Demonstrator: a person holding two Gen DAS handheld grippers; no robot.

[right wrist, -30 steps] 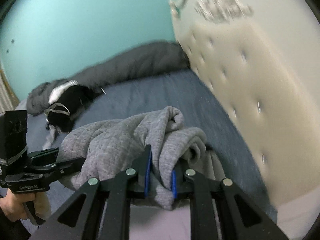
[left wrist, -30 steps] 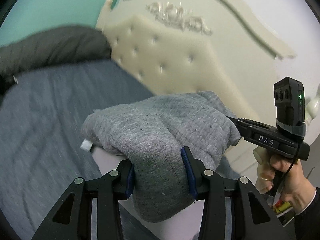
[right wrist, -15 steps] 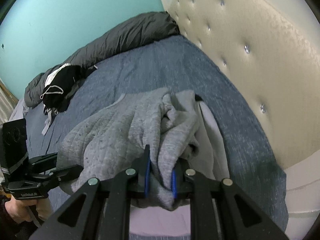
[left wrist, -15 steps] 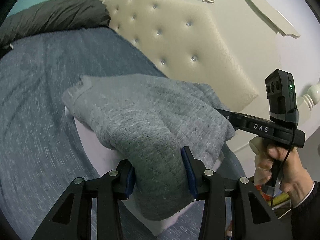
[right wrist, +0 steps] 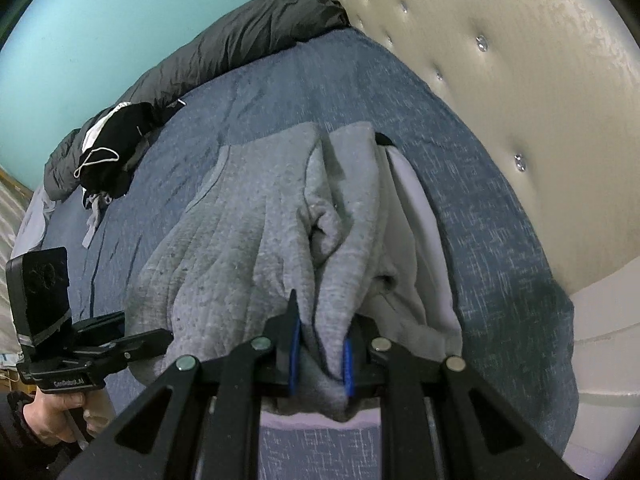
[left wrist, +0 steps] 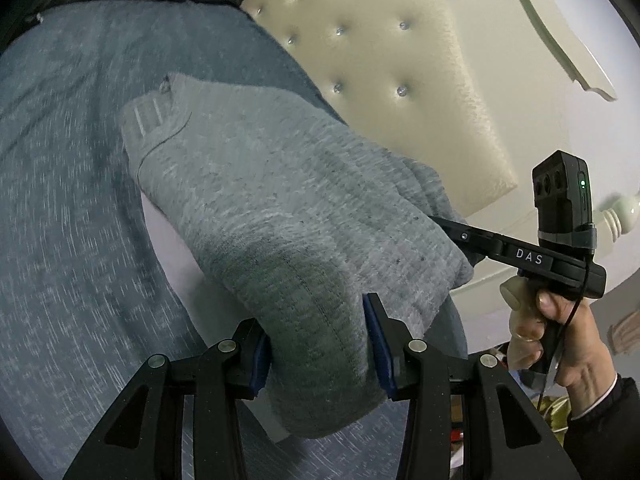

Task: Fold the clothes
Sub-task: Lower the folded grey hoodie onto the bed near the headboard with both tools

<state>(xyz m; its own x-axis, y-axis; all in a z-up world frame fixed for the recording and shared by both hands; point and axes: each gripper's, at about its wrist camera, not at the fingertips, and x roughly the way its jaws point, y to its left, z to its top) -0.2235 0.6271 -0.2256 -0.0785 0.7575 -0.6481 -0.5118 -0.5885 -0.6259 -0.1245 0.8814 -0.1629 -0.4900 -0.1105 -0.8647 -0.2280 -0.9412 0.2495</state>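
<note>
A folded grey knit garment (left wrist: 256,216) with a pale lining stretches away from me over the blue bedspread (left wrist: 68,200). My left gripper (left wrist: 320,344) is shut on a thick bunch of its near edge. In the right wrist view the same grey garment (right wrist: 248,232) lies bunched in folds, and my right gripper (right wrist: 320,354) is shut on another part of its near edge. The right gripper's body (left wrist: 532,256), held by a hand (left wrist: 560,340), reaches into the garment's right side. The left gripper's body (right wrist: 80,352) shows at lower left.
A cream tufted headboard (left wrist: 400,72) stands along the right side of the bed. A dark grey duvet (right wrist: 248,44) lies along the far edge by a teal wall (right wrist: 120,12), with a black and white garment (right wrist: 112,148) beside it. Blue bedspread (right wrist: 500,248) lies bare right of the garment.
Both grippers have lowered and tilted down toward the bed with the grey garment. The garment has stretched out longer over the bedspread, and its far end now rests there.
</note>
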